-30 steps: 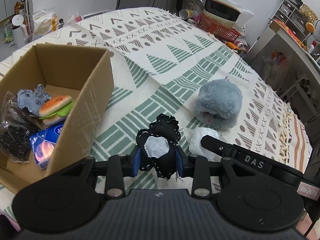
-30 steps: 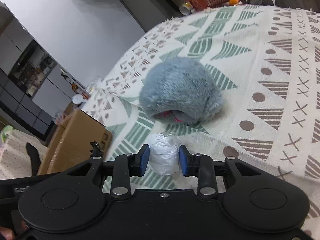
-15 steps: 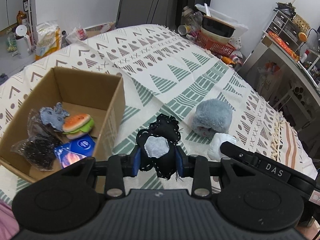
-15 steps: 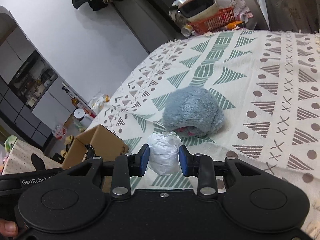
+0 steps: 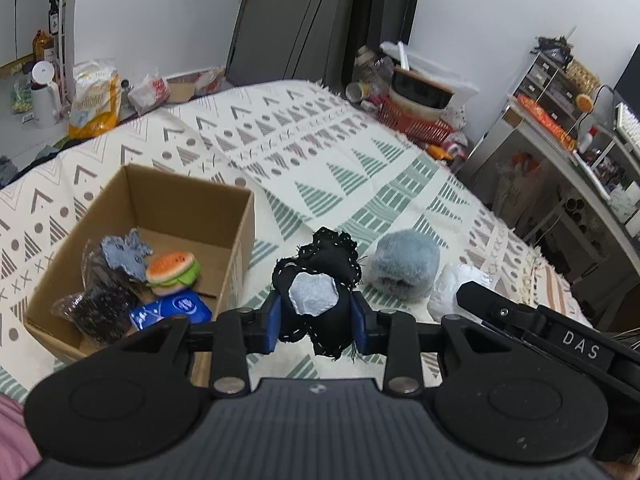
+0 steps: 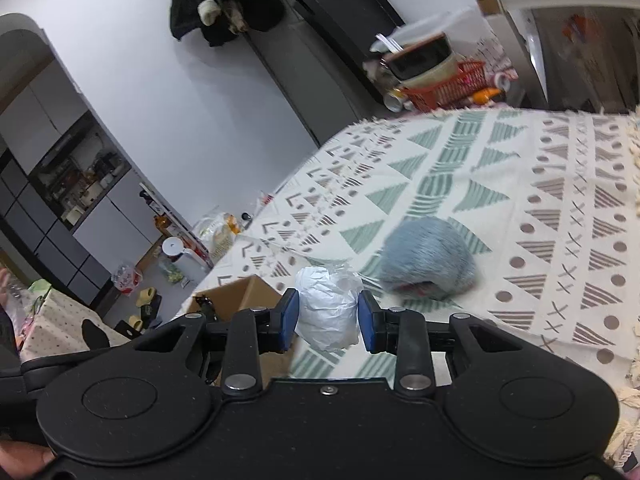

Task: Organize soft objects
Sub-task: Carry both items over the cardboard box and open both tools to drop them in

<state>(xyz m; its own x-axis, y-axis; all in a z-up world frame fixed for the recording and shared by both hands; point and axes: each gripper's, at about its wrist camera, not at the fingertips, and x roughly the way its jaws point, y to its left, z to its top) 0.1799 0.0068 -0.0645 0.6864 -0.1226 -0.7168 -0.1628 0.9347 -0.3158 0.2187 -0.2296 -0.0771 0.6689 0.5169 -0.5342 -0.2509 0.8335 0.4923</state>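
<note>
My left gripper [image 5: 316,322] is shut on a black stitched fabric toy [image 5: 320,280] with a grey patch, held above the patterned cloth just right of the cardboard box [image 5: 236,240]. Inside the box lie a plush burger [image 5: 172,272], a grey felt piece [image 5: 122,254], a blue pack [image 5: 170,312] and a dark bagged item [image 5: 94,312]. My right gripper [image 6: 327,322] is shut on a white wrapped bundle [image 6: 327,308], also seen as the white bundle [image 5: 452,288] in the left wrist view. A fluffy grey-blue plush [image 5: 404,266] rests on the cloth, the same plush [image 6: 428,260] beyond my right gripper.
The bed's patterned cloth [image 5: 320,152] stretches back to a red basket [image 5: 416,124] with bowls. A metal shelf [image 5: 560,168] stands at the right edge. Bags and a white kettle [image 5: 44,92] sit on the floor at the left.
Both grippers have risen and pulled back from the cloth, each still gripping its item. The box and grey-blue plush now look smaller and further below.
</note>
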